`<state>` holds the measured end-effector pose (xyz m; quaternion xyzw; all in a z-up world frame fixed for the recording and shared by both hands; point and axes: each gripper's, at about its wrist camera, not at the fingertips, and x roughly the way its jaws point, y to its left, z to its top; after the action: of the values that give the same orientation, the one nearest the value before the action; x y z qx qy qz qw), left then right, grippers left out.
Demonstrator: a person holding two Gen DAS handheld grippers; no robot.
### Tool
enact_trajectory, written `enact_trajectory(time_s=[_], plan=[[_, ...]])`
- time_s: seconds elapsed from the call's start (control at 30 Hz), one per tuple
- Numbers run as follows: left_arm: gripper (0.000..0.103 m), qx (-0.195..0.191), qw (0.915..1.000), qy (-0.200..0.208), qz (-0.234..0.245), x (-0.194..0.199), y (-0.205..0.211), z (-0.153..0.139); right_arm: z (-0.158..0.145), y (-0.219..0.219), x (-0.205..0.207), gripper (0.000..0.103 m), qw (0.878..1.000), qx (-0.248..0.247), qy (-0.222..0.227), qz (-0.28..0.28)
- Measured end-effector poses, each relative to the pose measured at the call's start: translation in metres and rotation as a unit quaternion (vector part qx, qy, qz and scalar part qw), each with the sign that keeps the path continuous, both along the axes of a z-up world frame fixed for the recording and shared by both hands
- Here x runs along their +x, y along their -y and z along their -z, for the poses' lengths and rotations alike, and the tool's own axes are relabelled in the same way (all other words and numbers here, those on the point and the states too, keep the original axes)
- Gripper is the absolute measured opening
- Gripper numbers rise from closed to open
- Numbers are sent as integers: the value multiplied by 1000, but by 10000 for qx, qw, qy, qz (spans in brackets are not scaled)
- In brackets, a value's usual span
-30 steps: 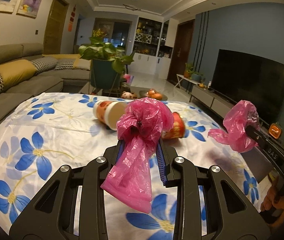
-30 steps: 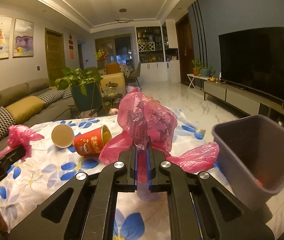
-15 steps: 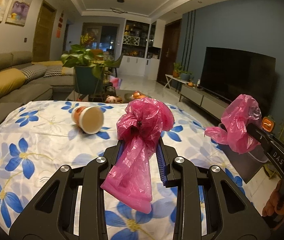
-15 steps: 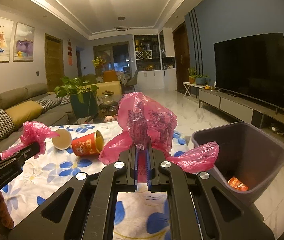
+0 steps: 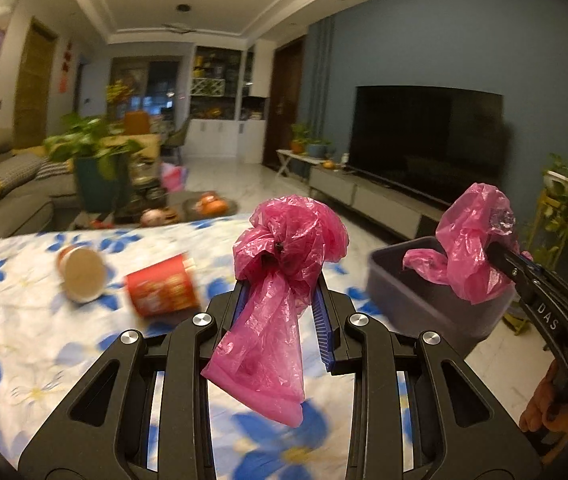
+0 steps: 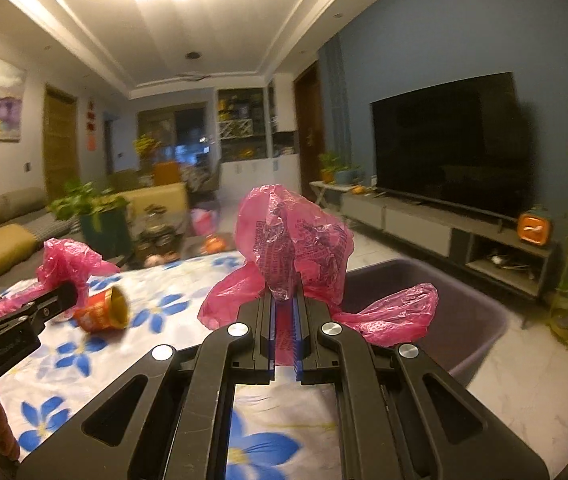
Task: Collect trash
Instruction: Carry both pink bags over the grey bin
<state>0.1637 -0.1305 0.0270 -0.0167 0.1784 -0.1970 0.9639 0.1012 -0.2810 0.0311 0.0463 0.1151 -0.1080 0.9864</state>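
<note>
The left gripper point(image 5: 279, 284) pinches a pink bag point(image 5: 279, 280) at frame centre; the right gripper point(image 6: 286, 308), jaws nearly closed, clamps another bag point(image 6: 296, 244) before the bin point(image 6: 460, 320) at right. Cups point(image 5: 161, 290) lie on the bench point(image 5: 23, 320).

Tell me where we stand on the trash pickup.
Nothing visibly binned yet. In hand: the left gripper and the right gripper each pinch a pink plastic bag, the right one over the grey bin. Left: the red cup and paper cup lying on the floral tablecloth.
</note>
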Motion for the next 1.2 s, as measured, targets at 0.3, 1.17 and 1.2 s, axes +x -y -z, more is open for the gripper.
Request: enact_trajectory(time_s=[0.3, 1.17, 1.2], plan=[[29, -53, 9950, 241, 966, 16, 92, -5, -1, 49, -3, 7, 9972, -88, 175, 716], [31, -202, 9834, -146, 1797, 74, 178, 29, 21, 82, 19, 8, 9951, 99, -19, 984], [31, -209, 9828, -164, 1829, 75, 179, 31, 22, 83, 20, 8, 9951, 112, -33, 980]])
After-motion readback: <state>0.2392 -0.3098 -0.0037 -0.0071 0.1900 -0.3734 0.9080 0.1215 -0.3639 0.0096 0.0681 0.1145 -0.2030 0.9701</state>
